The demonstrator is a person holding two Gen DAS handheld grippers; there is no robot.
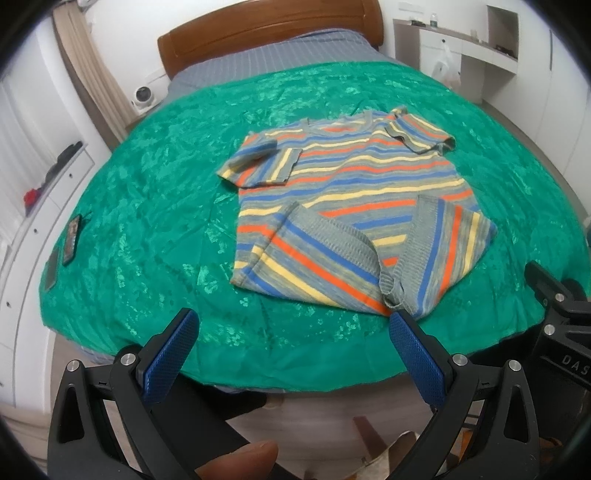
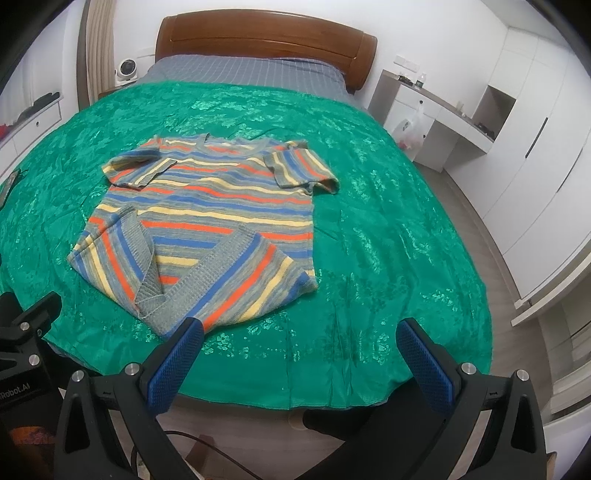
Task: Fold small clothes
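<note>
Bed [image 2: 406, 258] under a green cover carries the striped shirt [image 2: 207, 206], lying flat near the front edge, both sleeves and both lower corners turned inward. Left hand-held gripper [image 1: 291, 354] hangs at the bed's front edge, fingers spread, holding nothing. Right hand-held gripper [image 2: 299, 363] sits alongside, likewise spread and clear of the shirt.

Both wrist views look forward from the bed's near foot toward the brown wooden headboard [image 1: 269, 33] [image 2: 266, 38], left view further left, sharing the green shiny patterned bedspread [image 1: 147, 177] [image 2: 388, 206] and striped knitted short-sleeved shirt [image 1: 351, 184] [image 2: 207, 214].
</note>
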